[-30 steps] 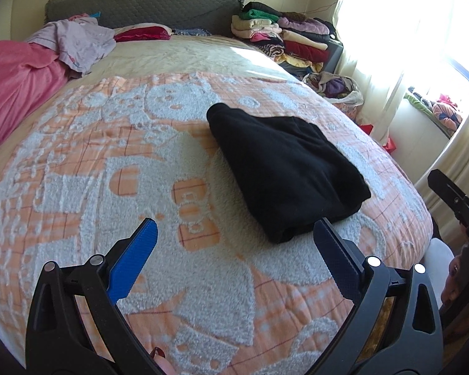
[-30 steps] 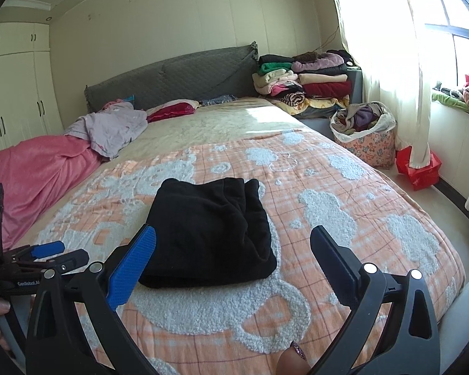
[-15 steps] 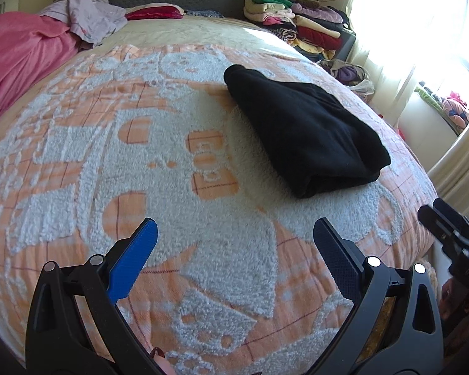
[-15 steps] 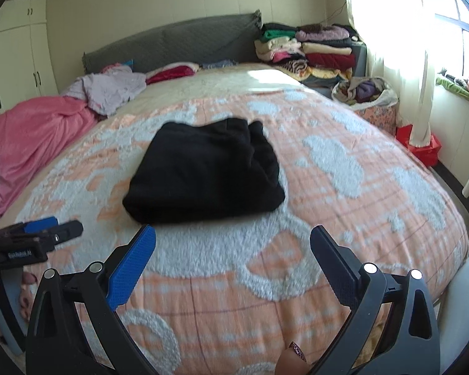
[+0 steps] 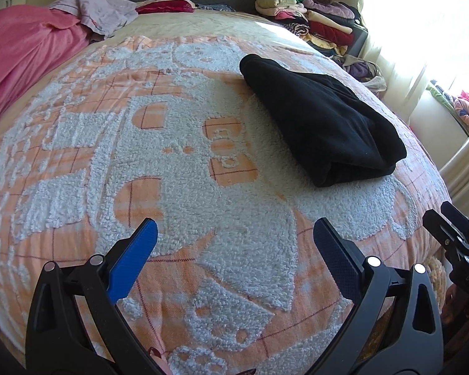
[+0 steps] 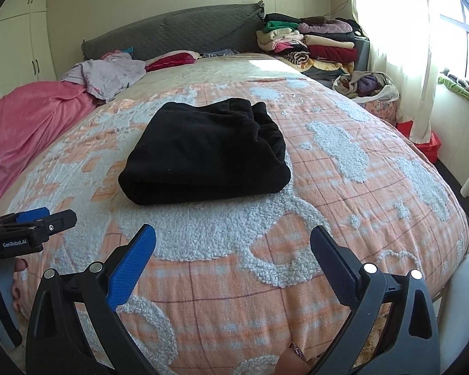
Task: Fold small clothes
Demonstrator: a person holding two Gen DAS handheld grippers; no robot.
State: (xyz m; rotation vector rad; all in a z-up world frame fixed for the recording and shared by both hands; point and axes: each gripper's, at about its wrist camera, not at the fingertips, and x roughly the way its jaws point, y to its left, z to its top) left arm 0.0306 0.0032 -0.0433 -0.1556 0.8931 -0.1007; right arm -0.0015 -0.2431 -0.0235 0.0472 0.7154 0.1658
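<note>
A folded black garment [image 5: 320, 122] lies on the orange and white bedspread [image 5: 178, 168]; in the right wrist view it [image 6: 206, 153] sits straight ahead. My left gripper [image 5: 234, 243] is open and empty, near the bed's front edge, to the garment's left and short of it. My right gripper [image 6: 233, 250] is open and empty, in front of the garment and apart from it. Each gripper shows at the edge of the other's view: the right one [image 5: 453, 234], the left one [image 6: 31, 228].
A pink blanket [image 6: 25, 125] and a lilac garment [image 6: 109, 73] lie at the bed's left and head. A stack of folded clothes [image 6: 309, 43] stands at the back right beside a floral basket [image 6: 369, 90]. A curtain and window are at the right.
Both grippers have moved back and lower toward the bed's front edge, so the garment looks farther off. Both stay open. The garment has not moved.
</note>
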